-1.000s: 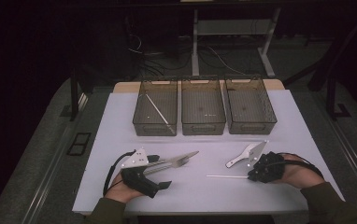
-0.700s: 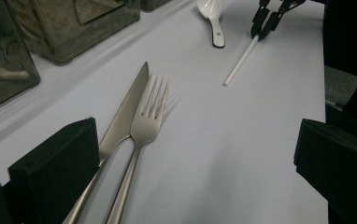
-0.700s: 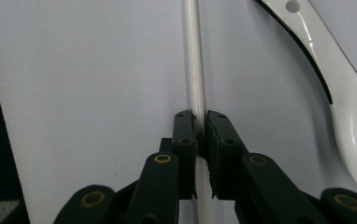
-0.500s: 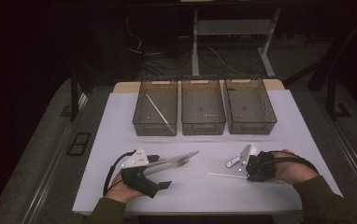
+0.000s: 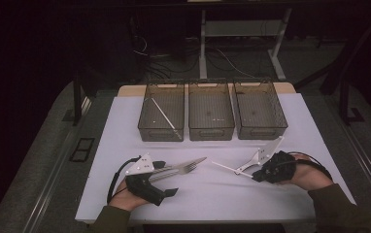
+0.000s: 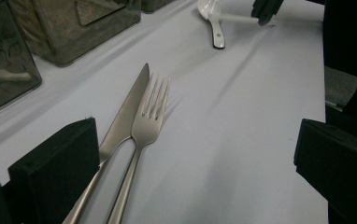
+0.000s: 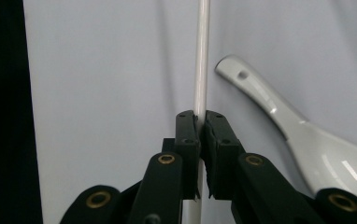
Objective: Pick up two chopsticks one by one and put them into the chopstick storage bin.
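At lower right of the high view, the right hand-held gripper (image 5: 253,175) is clamping a thin white plastic chopstick (image 7: 201,56) off the white-covered counter (image 5: 290,121), beside the white ceramic spoon (image 7: 307,140), for binning; the left hand-held gripper (image 5: 171,182) is waiting with jaws apart around the steel fork (image 6: 151,112).

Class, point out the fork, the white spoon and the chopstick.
fork (image 6: 151,114), left gripper view, base of its prongs
white spoon (image 7: 307,140), right gripper view, its handle
chopstick (image 7: 201,60), right gripper view, shaft above the gripper

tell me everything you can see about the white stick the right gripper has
The stick is thin, straight, round and plain white, perhaps plastic. The right gripper is shut on it, pads pinching it partway along. It lies low over the white table cover, beside a white ceramic-looking spoon; whether they touch is unclear.
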